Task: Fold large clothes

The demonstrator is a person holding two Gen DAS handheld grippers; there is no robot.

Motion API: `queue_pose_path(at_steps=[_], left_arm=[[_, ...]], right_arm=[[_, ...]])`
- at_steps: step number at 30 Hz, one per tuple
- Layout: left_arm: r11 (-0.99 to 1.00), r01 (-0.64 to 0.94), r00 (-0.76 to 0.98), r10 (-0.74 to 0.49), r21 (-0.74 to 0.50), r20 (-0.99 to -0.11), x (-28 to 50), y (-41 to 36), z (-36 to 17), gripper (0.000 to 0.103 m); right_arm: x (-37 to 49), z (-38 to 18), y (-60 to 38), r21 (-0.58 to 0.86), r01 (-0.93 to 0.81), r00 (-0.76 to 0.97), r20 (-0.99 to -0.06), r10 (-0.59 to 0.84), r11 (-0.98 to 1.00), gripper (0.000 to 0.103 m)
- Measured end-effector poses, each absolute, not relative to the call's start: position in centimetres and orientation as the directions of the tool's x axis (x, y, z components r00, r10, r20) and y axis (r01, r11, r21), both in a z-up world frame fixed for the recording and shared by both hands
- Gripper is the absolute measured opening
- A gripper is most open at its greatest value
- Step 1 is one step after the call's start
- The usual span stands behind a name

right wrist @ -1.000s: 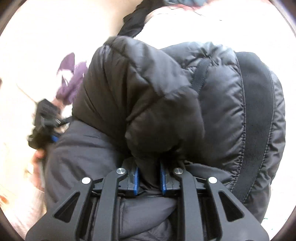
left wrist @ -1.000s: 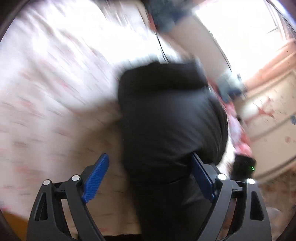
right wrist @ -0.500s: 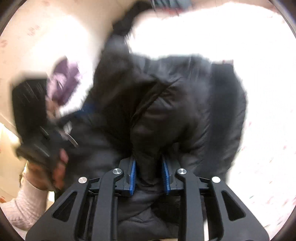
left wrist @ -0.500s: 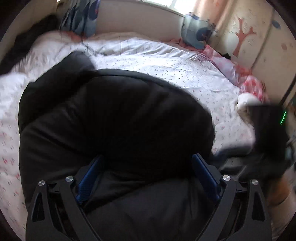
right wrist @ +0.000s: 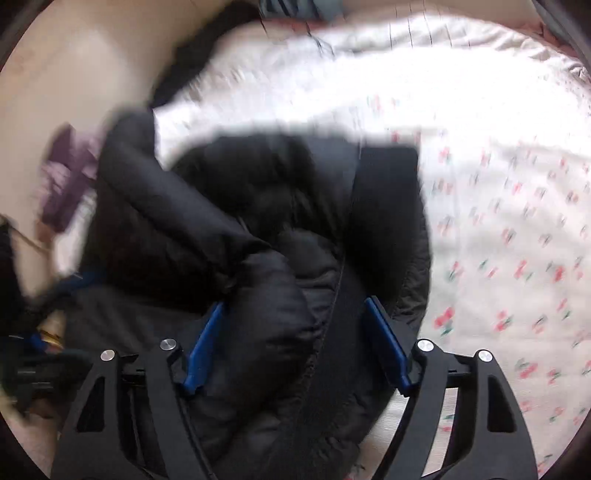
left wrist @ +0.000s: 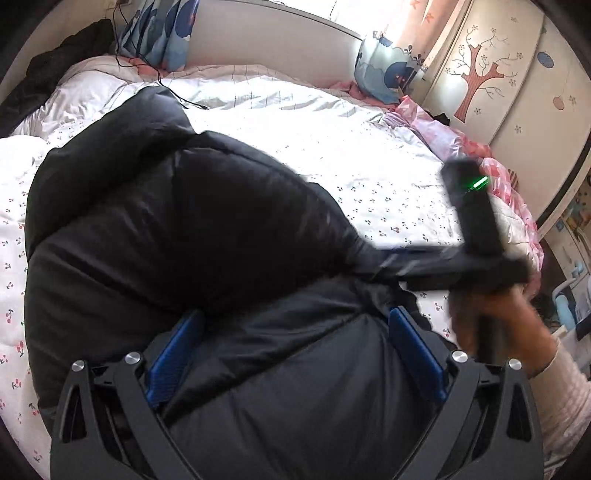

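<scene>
A black puffer jacket lies bunched and folded over on the white flowered bedsheet. My left gripper is open, its blue pads wide apart over the jacket's near fold. My right gripper is open too, its jaws spread around a puffy fold of the same jacket. The right gripper body with its green light shows at the right of the left wrist view, held in a hand. The right wrist view is blurred by motion.
Two blue patterned pillows lean at the headboard. A pink bundle of cloth lies at the bed's right edge by a tree-painted wardrobe. A dark garment sits at the far left. A purple item lies left.
My right gripper has opened and let go of the jacket fold it was pinching. The jacket has dropped onto the bed. The left gripper stays open over it.
</scene>
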State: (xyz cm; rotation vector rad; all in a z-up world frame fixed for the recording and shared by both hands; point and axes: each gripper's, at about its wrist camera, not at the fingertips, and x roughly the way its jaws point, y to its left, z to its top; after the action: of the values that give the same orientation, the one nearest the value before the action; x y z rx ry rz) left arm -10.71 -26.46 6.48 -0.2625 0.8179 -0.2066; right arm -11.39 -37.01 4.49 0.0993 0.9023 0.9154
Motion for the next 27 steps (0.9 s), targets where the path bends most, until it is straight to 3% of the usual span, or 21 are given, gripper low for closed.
queue_pose_path(at_steps=[2, 5, 7, 8, 9, 12, 14, 18, 20, 22, 23, 26, 27], left_arm=[[0.942, 0.083, 0.674, -0.293, -0.324, -0.678, -11.0, -26.0, 6.4, 0.096], [0.940, 0.084, 0.681, -0.297, -0.331, -0.669, -11.5, -25.5, 6.4, 0.096], [0.939, 0.083, 0.682, -0.297, -0.333, -0.668, -11.5, -25.6, 6.4, 0.096], [0.938, 0.084, 0.682, -0.301, -0.337, -0.666, -11.6, -25.6, 6.4, 0.096], [0.936, 0.083, 0.681, -0.304, -0.341, -0.666, -11.7, -25.6, 6.3, 0.096], [0.935, 0.084, 0.674, -0.307, -0.343, -0.672, -12.1, -25.3, 6.1, 0.096], [0.935, 0.087, 0.674, -0.309, -0.343, -0.671, -12.3, -25.2, 6.2, 0.096], [0.936, 0.084, 0.684, -0.303, -0.341, -0.664, -12.5, -25.3, 6.3, 0.096], [0.936, 0.077, 0.686, -0.301, -0.345, -0.663, -12.8, -25.4, 6.5, 0.096], [0.930, 0.064, 0.687, -0.303, -0.361, -0.660, -13.2, -25.1, 6.9, 0.096], [0.924, 0.060, 0.688, -0.313, -0.378, -0.655, -13.7, -24.8, 7.3, 0.096], [0.891, 0.027, 0.702, -0.340, -0.453, -0.626, -16.1, -22.1, 8.8, 0.096], [0.882, 0.008, 0.715, -0.334, -0.470, -0.615, -17.4, -20.4, 9.3, 0.096]], right_arm=[[-10.1, 6.9, -38.2, 0.429, -0.637, 0.371, -0.559, 0.742, 0.641, 0.072], [-6.6, 6.8, -37.9, 0.476, -0.585, 0.392, -0.543, 0.743, 0.657, 0.072], [-4.1, 3.8, -36.2, 0.454, -0.537, 0.354, -0.644, 0.678, 0.711, 0.072], [-3.2, 1.2, -34.6, 0.430, -0.526, 0.293, -0.718, 0.632, 0.733, 0.080], [-2.7, -1.4, -33.7, 0.469, -0.519, 0.230, -0.728, 0.646, 0.714, 0.081], [-2.7, 0.1, -34.9, 0.492, -0.491, 0.234, -0.720, 0.653, 0.719, 0.076], [-4.4, 2.9, -37.0, 0.512, -0.502, 0.308, -0.647, 0.697, 0.697, 0.076], [-11.6, 8.9, -41.9, 0.568, -0.616, 0.386, -0.387, 0.838, 0.546, 0.083], [-13.8, 8.8, -40.9, 0.509, -0.646, 0.373, -0.440, 0.817, 0.569, 0.085], [-14.8, 4.5, -37.3, 0.359, -0.637, 0.329, -0.674, 0.662, 0.682, 0.085], [-15.0, 2.0, -35.7, 0.340, -0.650, 0.271, -0.732, 0.625, 0.679, 0.091], [-14.3, 0.3, -37.6, 0.459, -0.579, 0.207, -0.717, 0.666, 0.674, 0.090], [-14.3, 1.1, -39.3, 0.537, -0.547, 0.204, -0.659, 0.724, 0.642, 0.090]])
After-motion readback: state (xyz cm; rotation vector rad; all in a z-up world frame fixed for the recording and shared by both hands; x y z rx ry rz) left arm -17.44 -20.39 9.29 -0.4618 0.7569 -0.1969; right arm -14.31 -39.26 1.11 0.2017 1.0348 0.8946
